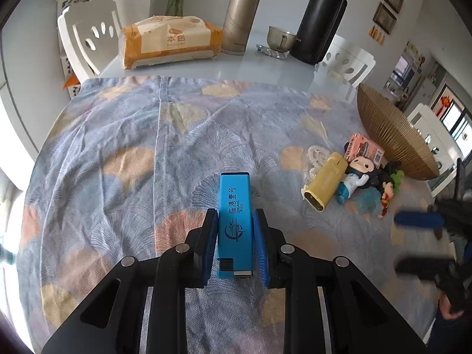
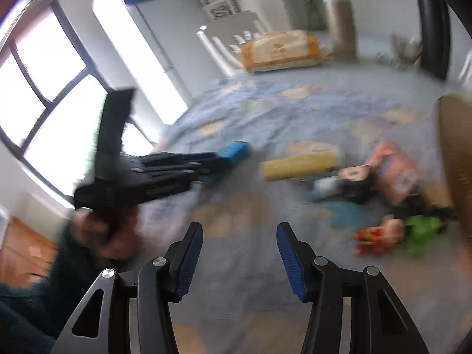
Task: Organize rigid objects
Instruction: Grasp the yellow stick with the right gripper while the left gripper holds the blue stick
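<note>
Nearest us, the left gripper (image 1: 235,236) pinches the blue box (image 1: 235,215) by its long sides, near the lower half, with the box held above the cloth (image 1: 118,153) that covers the surface. We judge it light, stiff plastic with smooth faces, so the ribbed pads on its flat sides suit it; a grip nearer one end could let it swing.

The right gripper (image 2: 239,253) stands partly spread with nothing between its pads.

Further off, at about two o'clock in the left view, lies the pile: the yellow case (image 1: 326,181), hard and rounded, best taken across its width; the figurines (image 1: 358,177), irregular and likely to twist; the pink pack (image 1: 365,147).

Behind them, at two o'clock, sits the ribbed bowl (image 1: 392,138), probably where they go.
</note>
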The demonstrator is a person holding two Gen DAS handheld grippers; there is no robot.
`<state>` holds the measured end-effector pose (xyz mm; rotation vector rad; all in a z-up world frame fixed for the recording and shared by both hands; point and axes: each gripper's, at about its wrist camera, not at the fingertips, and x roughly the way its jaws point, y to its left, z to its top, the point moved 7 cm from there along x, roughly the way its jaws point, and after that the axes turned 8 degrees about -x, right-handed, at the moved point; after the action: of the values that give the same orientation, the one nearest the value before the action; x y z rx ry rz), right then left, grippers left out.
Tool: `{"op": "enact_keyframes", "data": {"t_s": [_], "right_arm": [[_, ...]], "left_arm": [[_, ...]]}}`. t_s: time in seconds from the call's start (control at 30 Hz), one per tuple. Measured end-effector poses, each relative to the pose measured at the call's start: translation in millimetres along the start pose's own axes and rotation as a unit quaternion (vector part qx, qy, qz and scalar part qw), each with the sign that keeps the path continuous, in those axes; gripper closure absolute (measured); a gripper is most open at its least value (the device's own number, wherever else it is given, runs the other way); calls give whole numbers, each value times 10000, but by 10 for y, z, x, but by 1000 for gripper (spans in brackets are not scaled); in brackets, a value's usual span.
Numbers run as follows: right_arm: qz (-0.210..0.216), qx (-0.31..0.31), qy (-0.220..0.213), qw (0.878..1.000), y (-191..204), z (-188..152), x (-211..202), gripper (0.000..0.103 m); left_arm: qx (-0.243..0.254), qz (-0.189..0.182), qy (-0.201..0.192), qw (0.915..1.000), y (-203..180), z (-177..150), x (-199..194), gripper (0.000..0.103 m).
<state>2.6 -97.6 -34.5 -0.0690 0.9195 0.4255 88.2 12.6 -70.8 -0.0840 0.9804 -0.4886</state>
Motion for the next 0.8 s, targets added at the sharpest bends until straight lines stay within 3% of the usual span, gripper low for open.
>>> {"op": "enact_keyframes", "data": {"t_s": [0.13,0.23,0.37,0.5,0.6,0.67,0.8], "right_arm": [[-277,-45,155,9995,-174,177,227,50],[413,816,384,9951,-248,216,440,50],[30,2600,176,9654,-561,149,503,47],[37,3625,-59,9320,-732,194,599,46],[-240,3589,-101,9330,-711,297,665,51],[-321,3411,151,9394,-658,280,762,83],[-225,3120,70,9498,-593,81,600,84]], "left_arm": [[-35,73,-58,10000,33,4,-17,82],[-244,1,-69,9997,117,23,-34,82],[-406,23,-75,9991,191,50,-24,82],[-344,14,-60,9994,181,47,-10,82],[-272,-3,-44,9996,162,42,0,82],[-251,-29,-34,9997,145,38,-3,82],[-215,-62,-5,9997,123,30,4,82]]}}
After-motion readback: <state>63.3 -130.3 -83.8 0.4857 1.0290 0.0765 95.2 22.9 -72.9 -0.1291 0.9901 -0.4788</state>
